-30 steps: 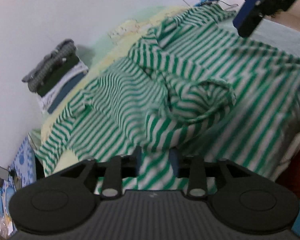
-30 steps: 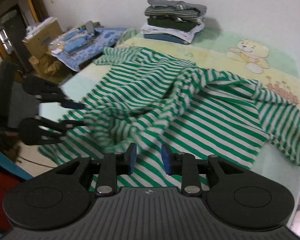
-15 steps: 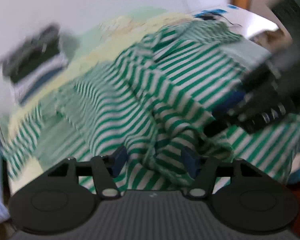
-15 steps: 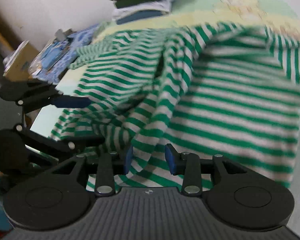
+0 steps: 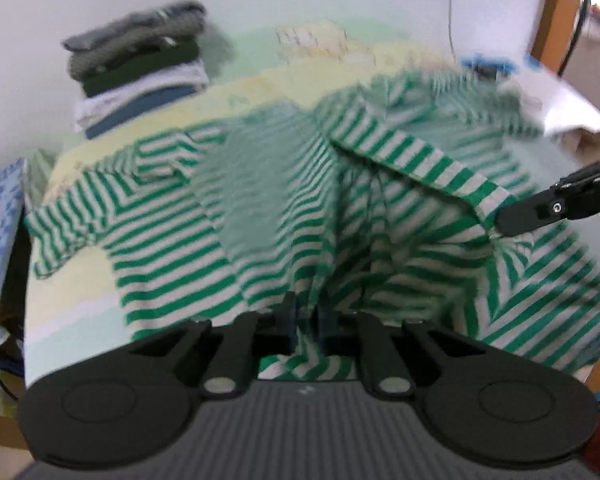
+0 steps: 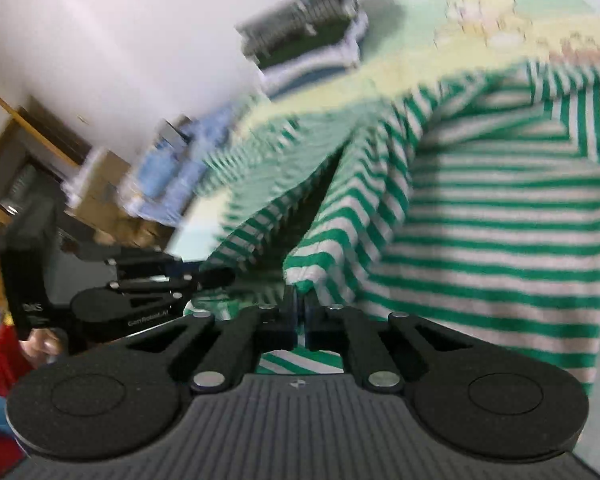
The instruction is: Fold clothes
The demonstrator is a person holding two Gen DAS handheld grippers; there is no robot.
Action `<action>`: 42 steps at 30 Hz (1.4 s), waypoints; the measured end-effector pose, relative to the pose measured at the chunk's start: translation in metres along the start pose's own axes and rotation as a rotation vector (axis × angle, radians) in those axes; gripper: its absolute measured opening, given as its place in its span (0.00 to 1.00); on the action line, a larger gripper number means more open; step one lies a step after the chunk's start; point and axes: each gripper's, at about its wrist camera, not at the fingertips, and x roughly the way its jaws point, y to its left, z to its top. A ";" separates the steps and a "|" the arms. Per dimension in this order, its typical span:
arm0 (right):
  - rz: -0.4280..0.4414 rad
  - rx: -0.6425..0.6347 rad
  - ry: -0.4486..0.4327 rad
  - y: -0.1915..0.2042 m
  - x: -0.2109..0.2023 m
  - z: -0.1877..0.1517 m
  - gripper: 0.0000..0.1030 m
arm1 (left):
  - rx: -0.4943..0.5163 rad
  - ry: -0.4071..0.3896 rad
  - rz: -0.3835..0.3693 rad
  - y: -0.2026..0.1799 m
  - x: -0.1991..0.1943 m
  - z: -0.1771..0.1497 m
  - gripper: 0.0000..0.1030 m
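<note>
Left gripper: fingers pinched together on a fold of the green-and-white striped shirt at its near edge. Right gripper: fingers likewise clamped on a shirt edge, cloth bunched above the tips. Shirt: lifted at both held points, draped down onto the pale yellow-green bed sheet; far portion motion-blurred, lie probably flat. Stack of folded clothes: at the sheet's far corner against the wall, well apart from the shirt.
</note>
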 end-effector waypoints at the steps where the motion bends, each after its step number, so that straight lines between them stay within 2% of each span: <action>1: 0.014 -0.001 -0.011 0.002 -0.007 0.002 0.04 | -0.015 -0.023 -0.011 0.003 -0.014 0.002 0.09; 4: 0.053 -0.061 -0.016 0.015 -0.030 0.012 0.04 | -0.021 -0.090 -0.027 0.006 -0.050 0.010 0.09; 6: 0.067 -0.119 0.016 0.021 -0.035 0.014 0.04 | -0.023 -0.109 -0.028 0.009 -0.060 0.012 0.09; 8: 0.042 -0.161 0.054 0.023 -0.028 0.010 0.04 | -0.031 -0.088 -0.025 0.012 -0.053 0.007 0.09; 11: 0.015 -0.137 0.118 0.016 0.000 -0.001 0.04 | -0.036 0.012 0.039 0.013 -0.022 -0.004 0.09; 13: 0.013 -0.131 0.145 0.016 0.014 -0.010 0.04 | -0.007 0.023 0.050 0.006 -0.014 -0.009 0.10; 14: 0.054 -0.172 0.167 0.024 0.017 -0.015 0.04 | 0.013 0.019 0.051 0.002 -0.012 -0.012 0.15; 15: 0.104 -0.224 0.189 0.033 0.017 -0.020 0.04 | 0.036 0.008 0.057 -0.002 -0.013 -0.013 0.26; 17: 0.189 -0.349 0.241 0.054 0.013 -0.031 0.04 | 0.056 -0.006 0.051 -0.006 -0.013 -0.012 0.42; 19: 0.235 -0.440 0.284 0.067 0.009 -0.039 0.04 | 0.064 -0.019 0.036 -0.009 -0.012 -0.008 0.43; 23: 0.175 -0.419 0.311 0.054 0.009 -0.033 0.04 | 0.099 -0.038 0.014 -0.016 -0.008 -0.002 0.59; 25: 0.149 -0.412 0.313 0.046 0.001 -0.033 0.04 | 0.123 -0.029 -0.007 -0.024 -0.005 -0.001 0.63; 27: 0.168 -0.423 0.331 0.043 -0.007 -0.035 0.04 | 0.136 -0.005 -0.030 -0.033 0.002 0.000 0.66; 32: 0.114 -0.401 0.353 0.036 -0.005 -0.046 0.09 | 0.149 0.044 -0.102 -0.054 0.021 0.001 0.73; 34: 0.089 -0.377 0.354 0.030 -0.001 -0.048 0.09 | 0.143 0.062 -0.126 -0.060 0.030 0.000 0.73; 35: 0.086 -0.368 0.357 0.029 0.000 -0.050 0.09 | 0.146 0.084 -0.108 -0.061 0.037 -0.001 0.67; 36: 0.073 -0.369 0.351 0.028 0.001 -0.050 0.09 | 0.149 0.105 -0.090 -0.062 0.044 -0.003 0.53; 37: 0.057 -0.360 0.337 0.025 -0.001 -0.050 0.18 | 0.158 0.124 -0.067 -0.062 0.049 -0.005 0.45; 38: 0.040 -0.350 0.322 0.023 -0.002 -0.050 0.29 | 0.152 0.137 -0.060 -0.059 0.052 -0.008 0.43; 40: 0.005 -0.307 0.290 0.013 -0.004 -0.048 0.33 | 0.114 0.125 -0.081 -0.051 0.050 -0.012 0.39; 42: -0.040 -0.257 0.260 0.003 -0.001 -0.046 0.35 | 0.104 0.119 -0.076 -0.049 0.045 -0.014 0.28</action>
